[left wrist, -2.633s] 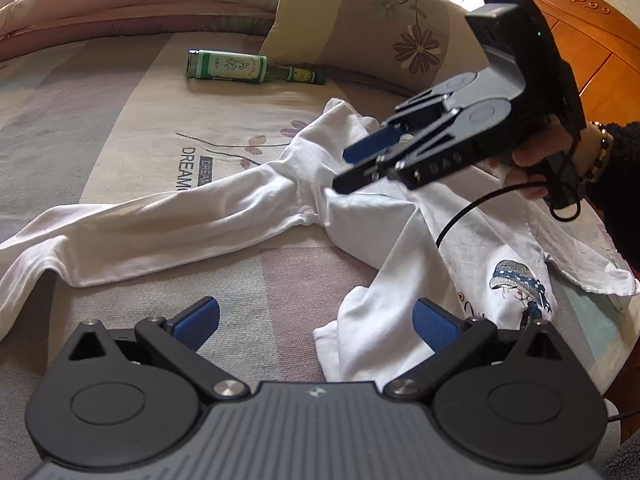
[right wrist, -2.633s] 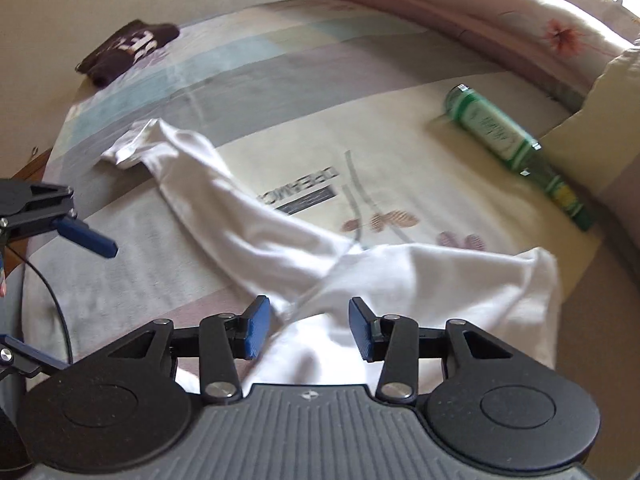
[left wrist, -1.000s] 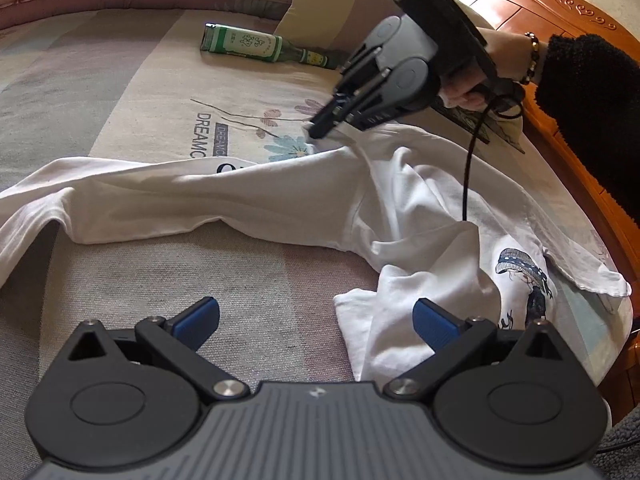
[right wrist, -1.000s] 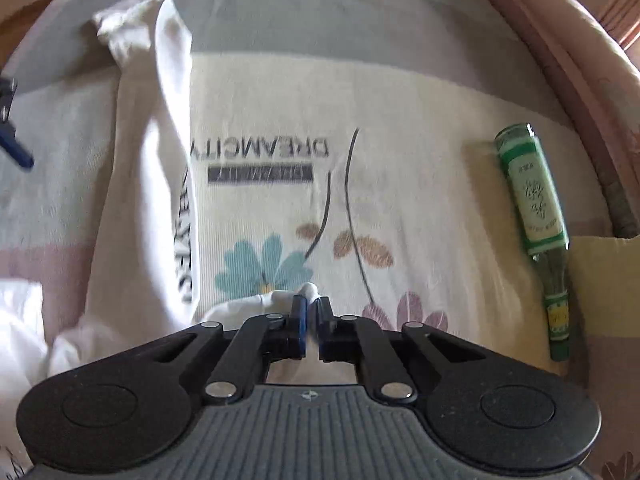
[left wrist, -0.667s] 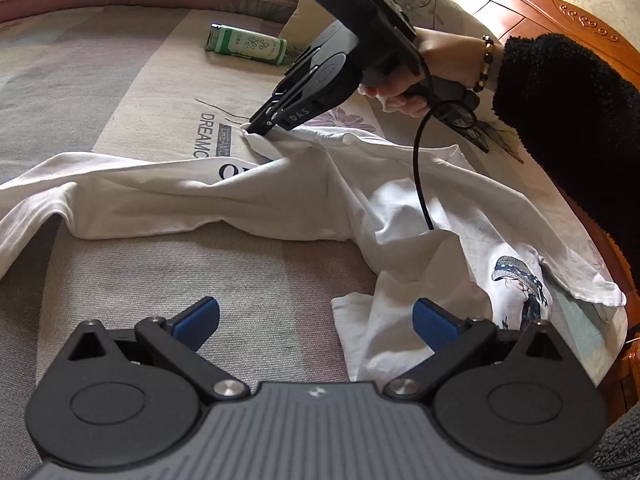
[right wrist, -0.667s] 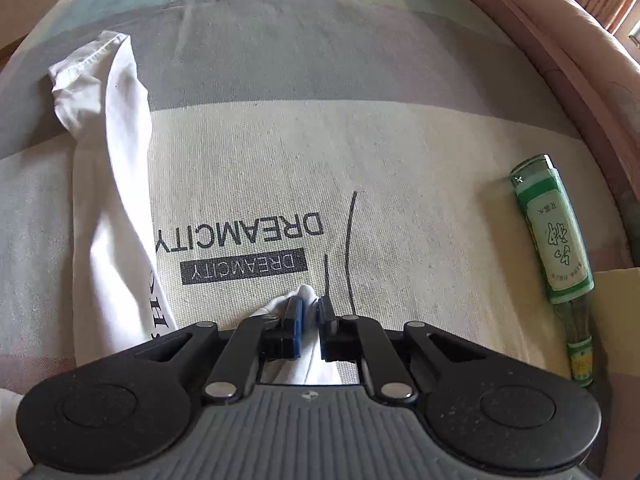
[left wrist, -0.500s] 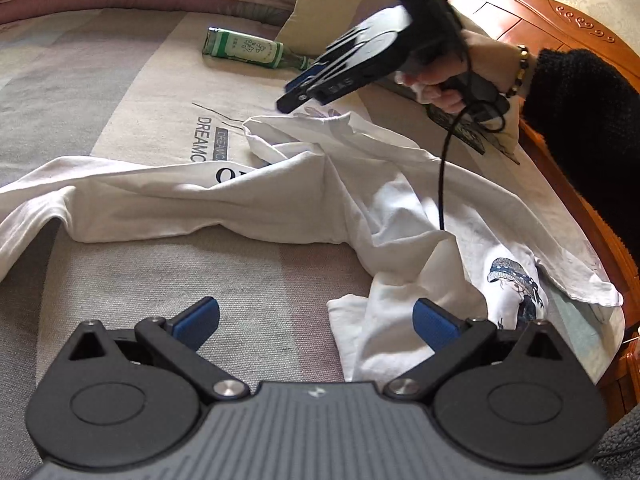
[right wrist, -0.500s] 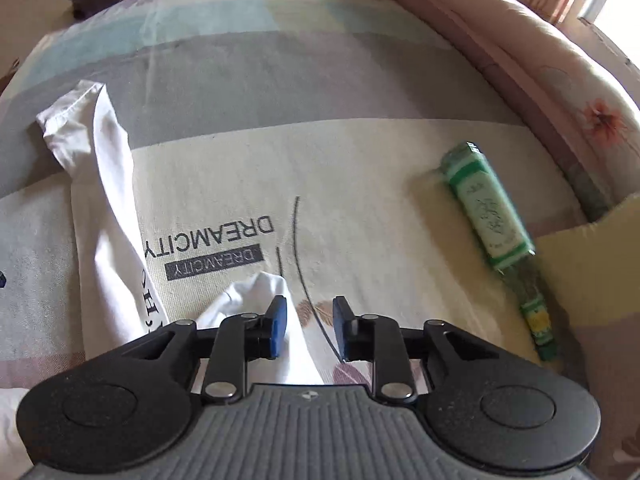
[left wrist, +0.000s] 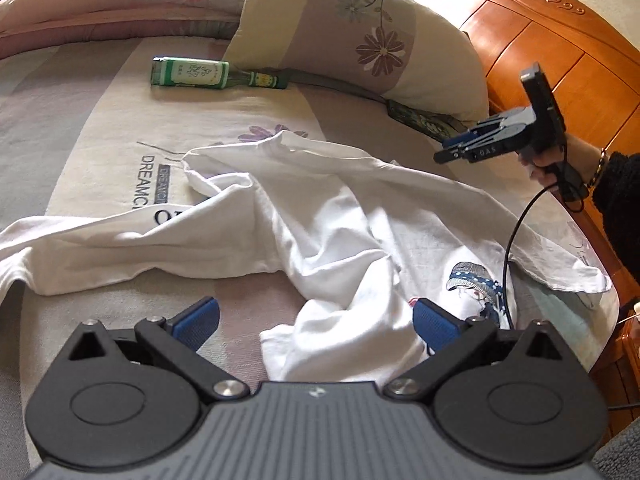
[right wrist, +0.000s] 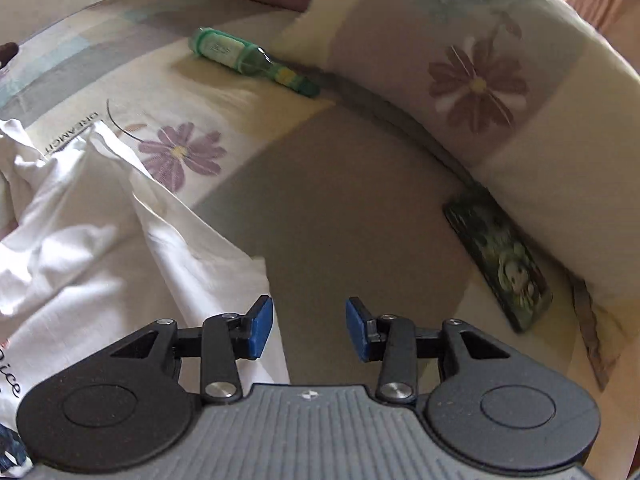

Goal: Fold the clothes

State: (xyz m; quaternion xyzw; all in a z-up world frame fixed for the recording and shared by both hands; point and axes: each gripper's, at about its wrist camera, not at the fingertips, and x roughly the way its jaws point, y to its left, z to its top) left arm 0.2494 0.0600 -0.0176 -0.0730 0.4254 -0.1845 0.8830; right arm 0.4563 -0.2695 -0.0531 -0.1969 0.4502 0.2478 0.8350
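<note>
Two grippers work over a bed (left wrist: 100,144) where a white shirt (left wrist: 328,220) lies crumpled, not yet folded. Nearest, the left gripper (left wrist: 316,320) hovers with its blue pads spread wide; a rumpled hem of the shirt lies between them, though whether it is touched is hard to tell. Beyond, the shirt sprawls across the middle of the bed, one sleeve trailing toward the left edge, a printed figure toward the right edge. The right gripper (left wrist: 450,152), by the right edge and clear of the cloth, has just been opening its jaws and holds nothing, probably having let a corner go to spread it. Farther on, bare bedspread offers room. At the head lie a green bottle (left wrist: 192,74), a pillow (left wrist: 360,28) and a phone (right wrist: 500,264).
</note>
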